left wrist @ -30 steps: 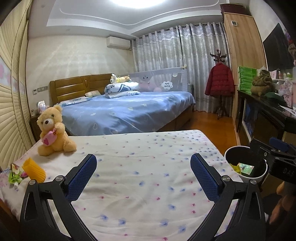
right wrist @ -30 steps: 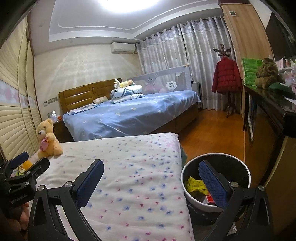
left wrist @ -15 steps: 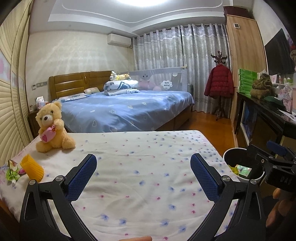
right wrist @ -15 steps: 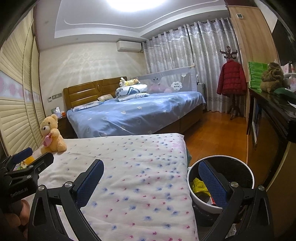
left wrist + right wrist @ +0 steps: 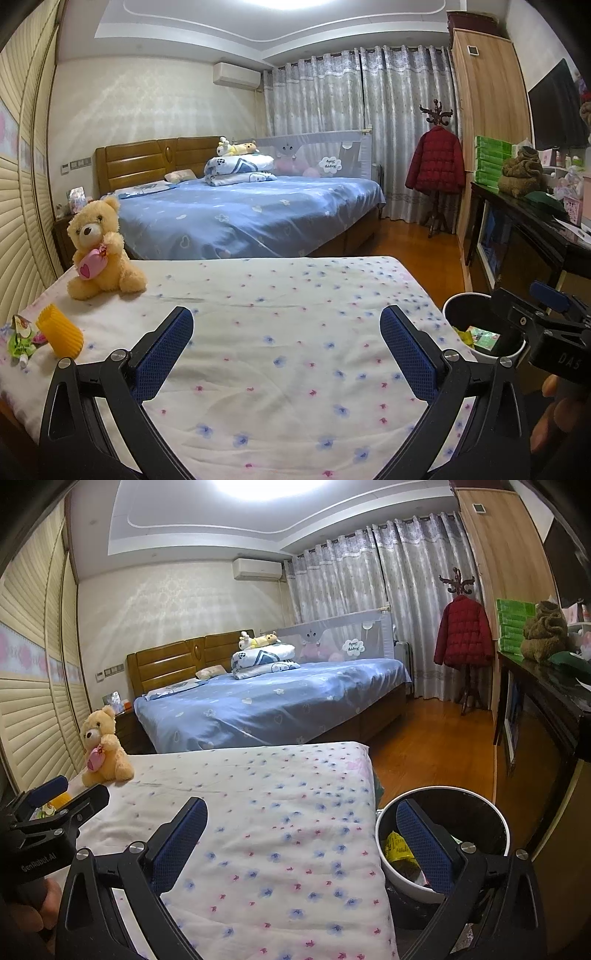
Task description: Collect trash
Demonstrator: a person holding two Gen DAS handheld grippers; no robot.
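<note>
A crumpled green wrapper [image 5: 20, 338] and a yellow ribbed cup [image 5: 61, 330] lie at the left edge of the floral-sheeted bed [image 5: 295, 354]. A white-rimmed black trash bin [image 5: 443, 834] stands on the floor off the bed's right side; it holds a yellow wrapper [image 5: 397, 847] and other scraps, and shows in the left wrist view [image 5: 480, 328]. My left gripper [image 5: 286, 350] is open and empty above the bed's middle. My right gripper [image 5: 303, 845] is open and empty, with its right finger over the bin.
A yellow teddy bear [image 5: 99, 251] sits at the bed's far left corner. A large blue bed [image 5: 251, 218] lies beyond. A dark desk [image 5: 535, 236] with clutter lines the right wall, and a red jacket [image 5: 436, 166] hangs on a coat stand. Wood floor runs between.
Both views have tilted slightly up and drawn back. The bin sits lower and nearer the right finger in the right wrist view. Both grippers stay open.
</note>
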